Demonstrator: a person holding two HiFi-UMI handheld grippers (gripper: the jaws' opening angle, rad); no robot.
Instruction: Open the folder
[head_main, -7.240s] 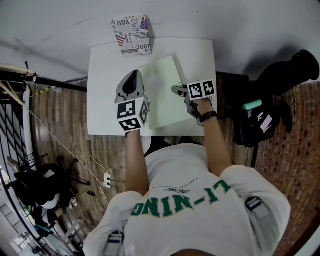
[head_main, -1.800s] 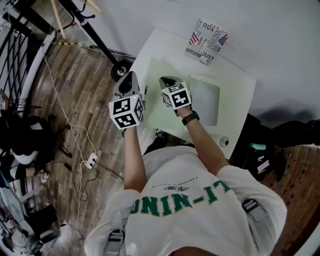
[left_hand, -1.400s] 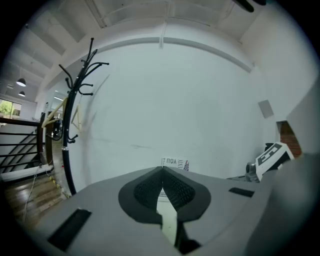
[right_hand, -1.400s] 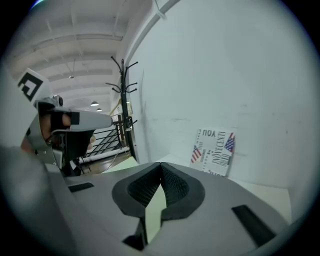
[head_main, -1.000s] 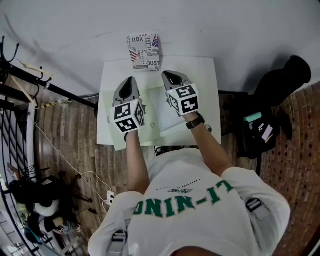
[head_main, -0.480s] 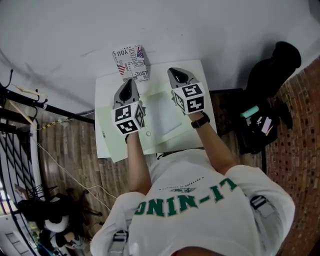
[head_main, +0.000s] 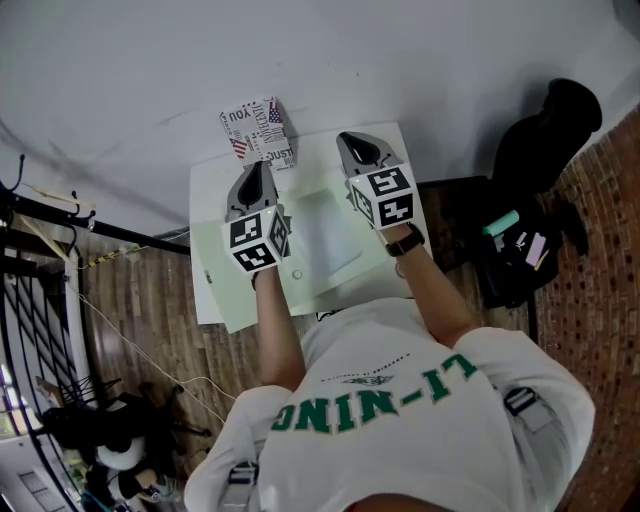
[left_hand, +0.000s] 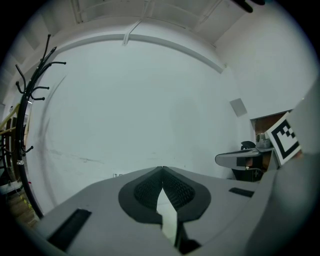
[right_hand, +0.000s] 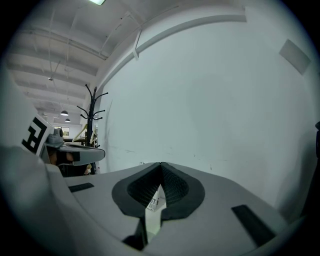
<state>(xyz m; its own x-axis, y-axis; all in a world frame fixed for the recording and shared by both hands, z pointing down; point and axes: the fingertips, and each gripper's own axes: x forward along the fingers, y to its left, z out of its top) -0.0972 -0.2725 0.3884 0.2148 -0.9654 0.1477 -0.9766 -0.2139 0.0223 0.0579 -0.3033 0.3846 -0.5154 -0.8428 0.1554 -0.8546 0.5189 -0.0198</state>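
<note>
The pale green folder (head_main: 322, 236) lay spread open on the white worktop (head_main: 207, 215) (a patterned box (head_main: 258, 130) sat at its far edge), with the left claw (head_main: 257, 172) and right claw (head_main: 357, 147) above its two sides, both closed tight and empty.

White table (head_main: 207, 200) — open green folder (head_main: 325, 240), printed box (head_main: 258, 130)
</note>
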